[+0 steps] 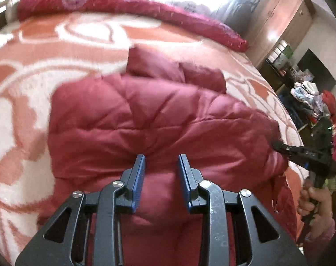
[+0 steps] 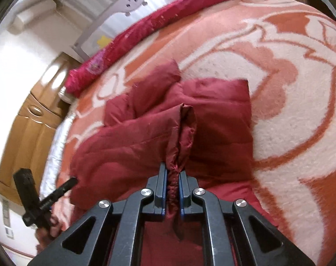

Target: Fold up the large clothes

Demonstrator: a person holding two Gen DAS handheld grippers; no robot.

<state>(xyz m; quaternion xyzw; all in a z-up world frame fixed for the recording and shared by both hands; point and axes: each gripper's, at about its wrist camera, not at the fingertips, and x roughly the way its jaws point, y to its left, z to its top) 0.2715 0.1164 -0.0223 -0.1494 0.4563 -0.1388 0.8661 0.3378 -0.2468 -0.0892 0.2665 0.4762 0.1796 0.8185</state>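
- While its 2 blue pads stand apart with nothing between them, the left hand-held gripper (image 1: 161, 157) hovers over the red puffer jacket (image 1: 145, 122).
- Right hand-held gripper (image 2: 172, 168) — jaws pinched tight on a gathered jacket hem.
- Jacket lies bunched on the bed's orange-and-white blanket (image 2: 290, 88).
- Farther back — a crimson quilt roll (image 1: 123, 4).

Bed cover: orange-and-white flower blanket (image 1: 35, 115).
On it: red padded jacket (image 1: 134, 115) ahead of the fingers; red rolled quilt (image 1: 123, 2) far beyond.
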